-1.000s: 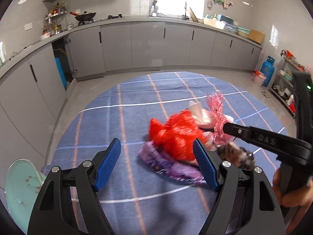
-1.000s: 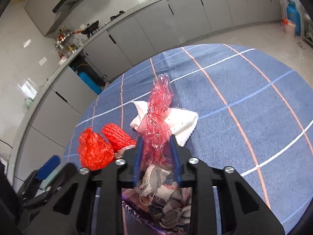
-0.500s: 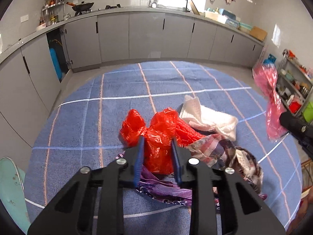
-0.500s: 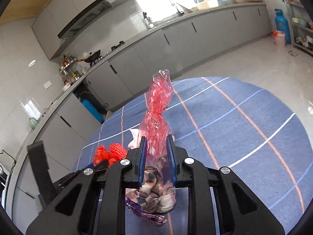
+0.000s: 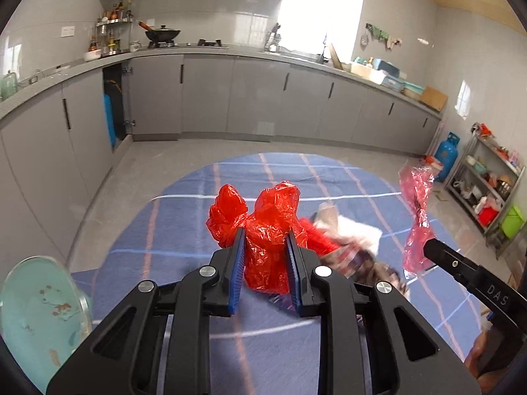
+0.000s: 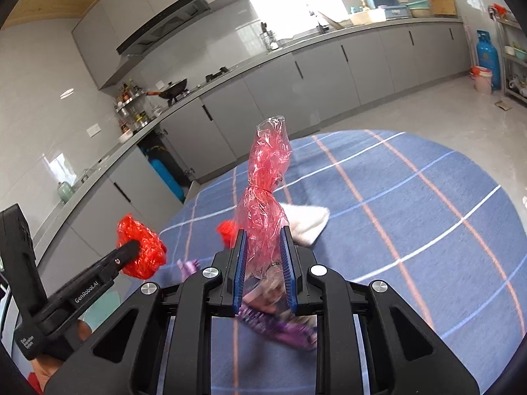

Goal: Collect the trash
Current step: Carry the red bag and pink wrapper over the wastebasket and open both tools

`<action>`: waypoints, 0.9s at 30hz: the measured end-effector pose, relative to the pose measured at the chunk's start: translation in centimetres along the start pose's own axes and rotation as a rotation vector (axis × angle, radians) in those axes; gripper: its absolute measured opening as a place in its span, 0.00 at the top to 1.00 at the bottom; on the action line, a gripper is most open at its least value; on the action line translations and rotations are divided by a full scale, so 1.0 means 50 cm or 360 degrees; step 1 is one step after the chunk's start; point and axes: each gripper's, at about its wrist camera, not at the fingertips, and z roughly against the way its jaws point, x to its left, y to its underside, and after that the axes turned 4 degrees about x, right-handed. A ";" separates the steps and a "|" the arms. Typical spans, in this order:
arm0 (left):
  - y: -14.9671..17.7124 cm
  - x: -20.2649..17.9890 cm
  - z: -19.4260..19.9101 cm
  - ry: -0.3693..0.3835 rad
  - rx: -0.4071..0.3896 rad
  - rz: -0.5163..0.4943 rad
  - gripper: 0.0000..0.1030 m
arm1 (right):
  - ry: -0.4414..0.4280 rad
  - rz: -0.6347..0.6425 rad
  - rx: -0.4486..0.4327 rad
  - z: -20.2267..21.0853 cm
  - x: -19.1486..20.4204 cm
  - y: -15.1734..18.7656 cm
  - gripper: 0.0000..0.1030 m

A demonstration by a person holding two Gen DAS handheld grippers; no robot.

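Left gripper (image 5: 265, 256) clamped on the crumpled red bag (image 5: 263, 230), bulging up between and beyond its fingers; right gripper (image 6: 262, 263) pinched on the pink film bag (image 6: 266, 194), standing tall past its fingertips. Below and ahead of both, on the blue checked cloth (image 6: 411, 197): white towel (image 6: 308, 219), purple wrapper (image 6: 280, 327). Best lifted slowly, grips kept firm near each bag's neck, watching for thin film slipping from the pads.

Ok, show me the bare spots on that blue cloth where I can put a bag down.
Bare: the far end of the blue cloth toward the cabinets, and the wide right side beyond the white towel. Also the left strip near the green plate. Crowded: the middle, where the towel, purple wrapper and rags pile up.
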 end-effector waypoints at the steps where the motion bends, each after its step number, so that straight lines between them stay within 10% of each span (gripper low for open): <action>1: 0.007 0.006 0.006 -0.0021 0.0003 -0.0002 0.77 | -0.0005 0.0010 0.0011 -0.001 0.007 0.008 0.79; 27: 0.151 0.275 0.172 -0.0438 0.0032 0.0292 0.77 | -0.0264 0.0389 0.0275 -0.039 0.292 0.169 0.79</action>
